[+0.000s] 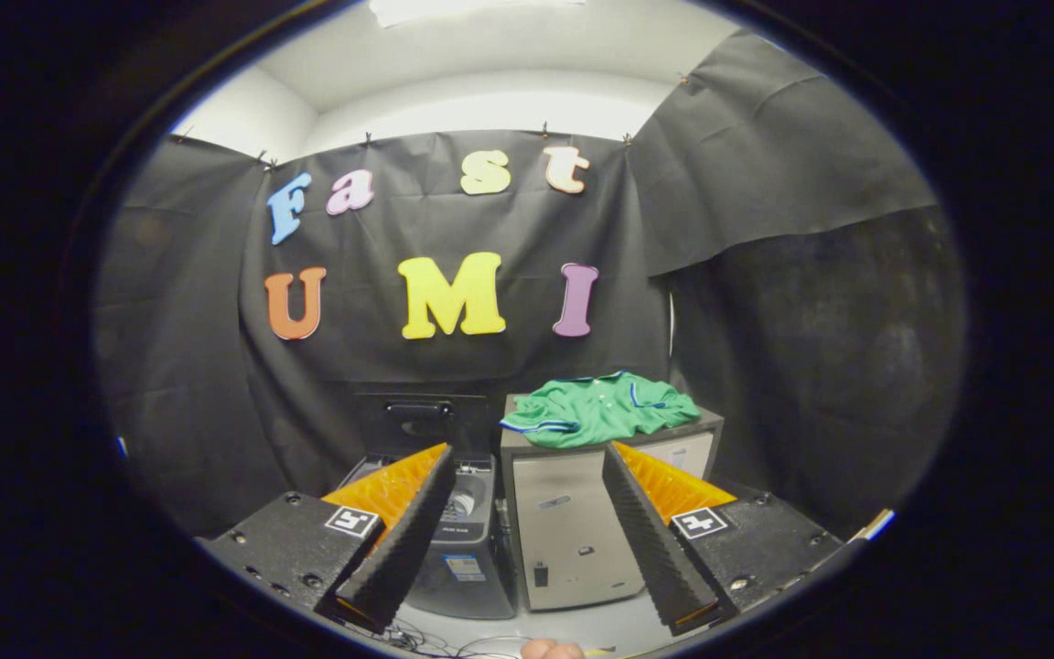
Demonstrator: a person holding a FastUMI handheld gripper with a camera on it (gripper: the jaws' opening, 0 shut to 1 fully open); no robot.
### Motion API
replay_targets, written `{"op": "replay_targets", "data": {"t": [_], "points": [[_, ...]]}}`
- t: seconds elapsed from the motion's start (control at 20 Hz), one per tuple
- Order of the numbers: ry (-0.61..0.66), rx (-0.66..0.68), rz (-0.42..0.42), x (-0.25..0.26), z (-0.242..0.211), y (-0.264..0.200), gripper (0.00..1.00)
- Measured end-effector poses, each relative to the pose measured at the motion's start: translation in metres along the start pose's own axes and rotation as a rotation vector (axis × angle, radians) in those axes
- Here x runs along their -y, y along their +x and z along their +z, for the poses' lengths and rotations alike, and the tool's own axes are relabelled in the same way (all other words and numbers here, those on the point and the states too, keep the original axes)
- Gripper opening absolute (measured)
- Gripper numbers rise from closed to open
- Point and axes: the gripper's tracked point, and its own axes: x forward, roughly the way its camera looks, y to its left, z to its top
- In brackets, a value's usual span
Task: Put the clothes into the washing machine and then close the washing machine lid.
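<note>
The green garment (598, 409) lay crumpled on top of a grey cabinet (573, 531), well beyond the fingers and a little right of the midline between them. It had blue trim at the collar and sleeve edges, and one sleeve hung slightly over the cabinet's near left edge. Nothing touched it.

Just left of the cabinet stood the washing machine (454, 540), dark-bodied, with its lid (419, 421) raised upright against the black cloth wall behind it. Part of the drum opening showed past the left finger.

The gripper (527, 540) stood wide open, its two fingers spread far apart and holding nothing. The left finger (403, 540) overlapped the washing machine's near left side, while the right finger (655, 540) crossed the cabinet's right front. The cabinet's front face sat in the gap between them. The garment rested higher and farther than both fingertips. A bit of a person's hand (552, 650) showed at the near edge, below the gap, over a pale floor with thin cables.
</note>
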Motion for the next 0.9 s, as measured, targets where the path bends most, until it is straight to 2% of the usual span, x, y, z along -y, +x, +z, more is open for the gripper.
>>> {"op": "replay_targets", "data": {"t": [0.2,0.45,0.75,0.9], "points": [[-0.02,0.024,-0.024,0.006,0.023,0.018,1.0],[-0.101,0.071,-0.046,0.028,0.085,0.073,1.0],[-0.071,-0.024,-0.09,0.082,0.117,0.199,1.0],[-0.077,-0.13,-0.076,0.106,0.097,0.273,1.0]]}}
